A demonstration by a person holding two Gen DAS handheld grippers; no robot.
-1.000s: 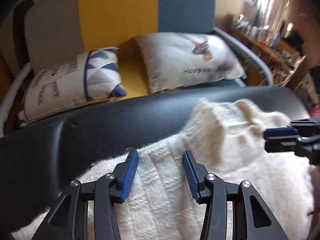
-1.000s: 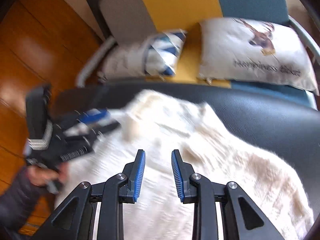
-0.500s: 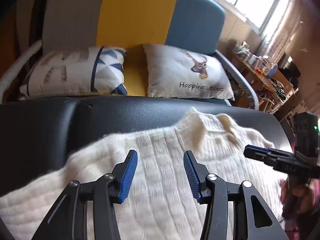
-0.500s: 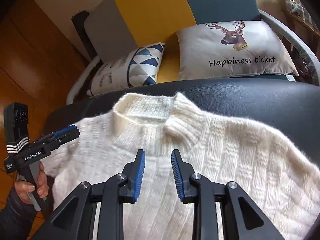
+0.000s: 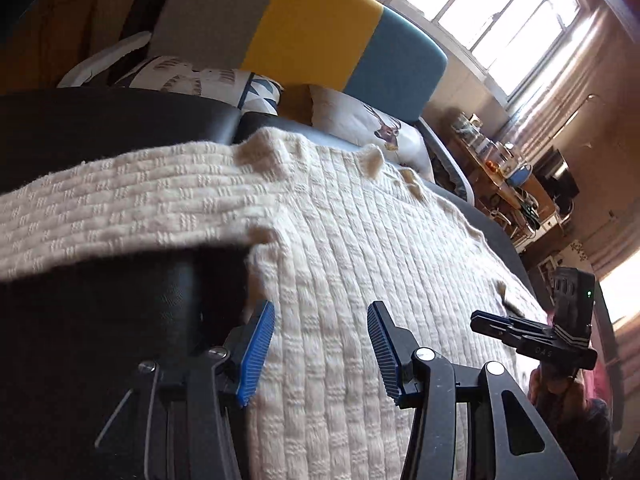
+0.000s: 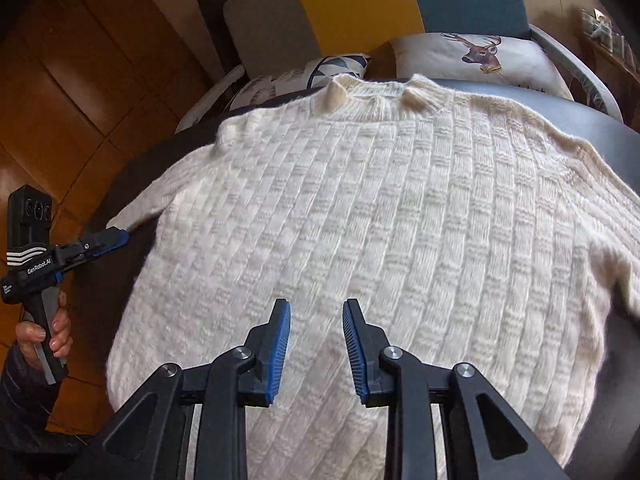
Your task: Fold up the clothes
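Note:
A cream knit sweater (image 6: 380, 220) lies spread flat on a black leather surface (image 6: 600, 128), its collar (image 6: 372, 92) at the far side. In the left wrist view the sweater (image 5: 360, 240) stretches one sleeve (image 5: 100, 208) out to the left. My left gripper (image 5: 320, 344) hovers open over the sweater's left side edge, nothing between its pads. From the right wrist view the left gripper (image 6: 114, 238) sits just off the sweater's left edge, held by a hand. My right gripper (image 6: 316, 320) hangs open above the lower body of the sweater. The right gripper (image 5: 480, 318) also shows at the sweater's right side.
Behind the black surface (image 5: 100, 128) stands a sofa with a grey, yellow and blue back. On it lie a deer cushion (image 6: 480, 60) and a triangle-patterned cushion (image 6: 332, 66). Wooden floor (image 6: 80, 100) lies to the left. A cluttered side table (image 5: 500, 160) stands under the window.
Both grippers have drawn back from the collar toward the sweater's near end and moved apart. The sweater, bunched a second ago, now lies spread out. The left view has tilted.

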